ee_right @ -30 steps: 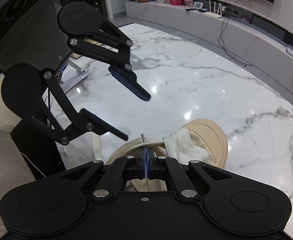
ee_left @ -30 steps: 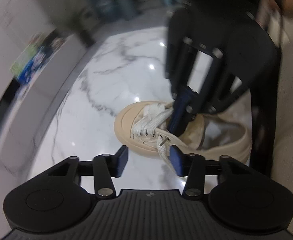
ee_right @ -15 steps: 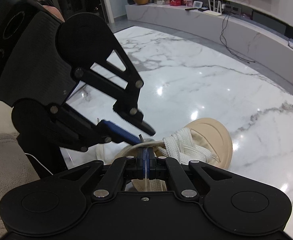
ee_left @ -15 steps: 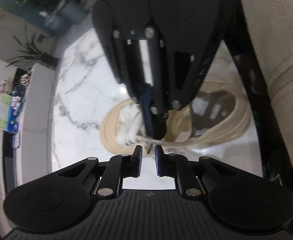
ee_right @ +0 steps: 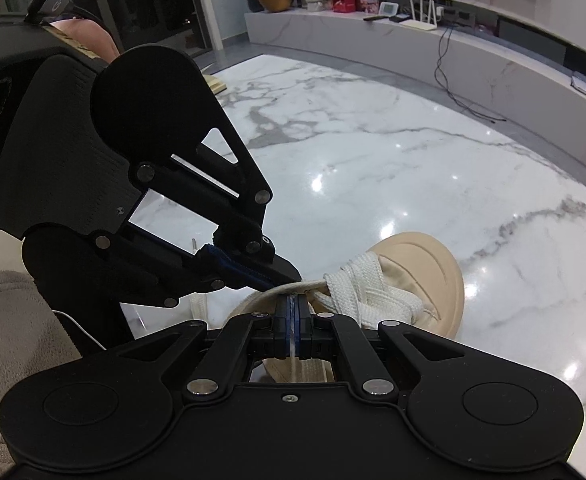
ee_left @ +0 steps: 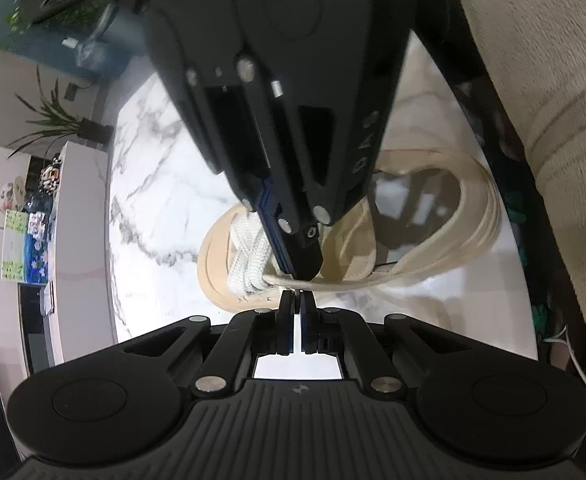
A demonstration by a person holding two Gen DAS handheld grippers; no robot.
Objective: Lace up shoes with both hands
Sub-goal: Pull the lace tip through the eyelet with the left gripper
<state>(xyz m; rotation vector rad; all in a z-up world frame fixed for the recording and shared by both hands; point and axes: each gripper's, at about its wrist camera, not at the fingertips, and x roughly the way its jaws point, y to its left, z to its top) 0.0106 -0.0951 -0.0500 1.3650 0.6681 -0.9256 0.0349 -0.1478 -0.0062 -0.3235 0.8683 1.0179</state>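
The beige shoe [ee_right: 421, 272] lies on the marble table [ee_right: 413, 152], toe toward two o'clock in the right wrist view. The right gripper [ee_right: 293, 304] is clamped on the white lace [ee_right: 357, 284] at the eyelets; the left gripper [ee_left: 296, 300], jaws shut, meets the same strand from nine o'clock. To thread cleanly, each should probably keep the strand taut and flat, pulling gently apart without twisting it.

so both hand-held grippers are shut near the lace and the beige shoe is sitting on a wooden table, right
Not quite: the table is white marble with grey veins, not wooden, as the right wrist view shows. The rest holds: the left hand-held gripper and right hand-held gripper are both shut by the lace of the beige shoe.
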